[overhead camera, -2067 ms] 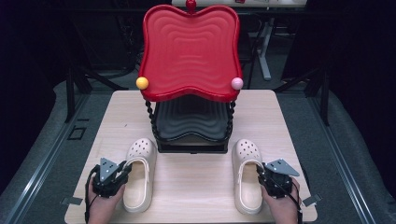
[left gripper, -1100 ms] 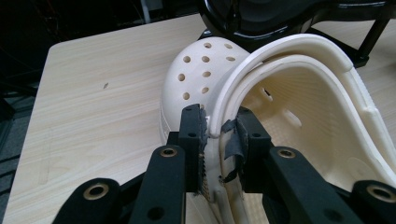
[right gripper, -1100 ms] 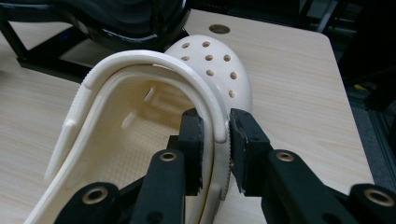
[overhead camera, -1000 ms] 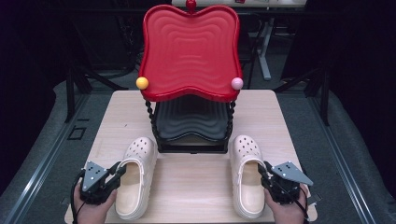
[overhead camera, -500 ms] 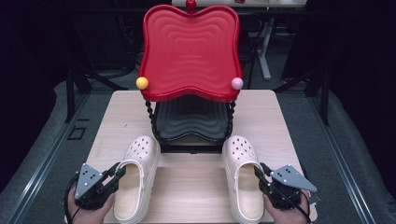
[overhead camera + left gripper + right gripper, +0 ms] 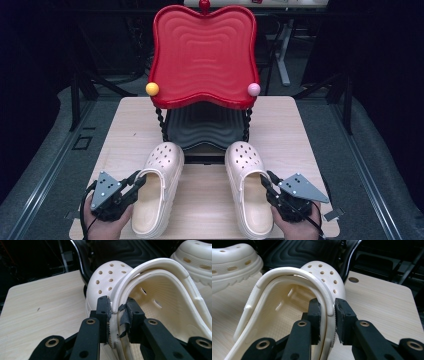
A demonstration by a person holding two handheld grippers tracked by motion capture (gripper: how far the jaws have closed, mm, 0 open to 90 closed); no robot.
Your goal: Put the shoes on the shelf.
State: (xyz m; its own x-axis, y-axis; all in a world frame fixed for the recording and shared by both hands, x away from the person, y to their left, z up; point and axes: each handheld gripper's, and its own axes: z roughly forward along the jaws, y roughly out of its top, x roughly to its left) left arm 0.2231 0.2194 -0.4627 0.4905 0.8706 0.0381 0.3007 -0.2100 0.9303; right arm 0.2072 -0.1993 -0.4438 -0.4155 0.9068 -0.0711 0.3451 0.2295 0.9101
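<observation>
Two cream clogs lie side by side on the surface, toes toward the rack. The left clog (image 6: 156,192) is pinched at its outer side wall and strap by the left hand-held gripper (image 6: 134,184), jaws clamped on the rim. The right clog (image 6: 248,190) is gripped likewise at its outer wall by the right hand-held gripper (image 6: 267,183). No brand or writing can be read on either. Just beyond the toes stands one rack with a black tray (image 6: 202,129) below and a red tray (image 6: 202,55) above, bearing one yellow ball (image 6: 152,88) and one pink ball (image 6: 254,89). The surface (image 6: 130,130) is pale wood.

Bright tabletop, dark surroundings, sharp focus
</observation>
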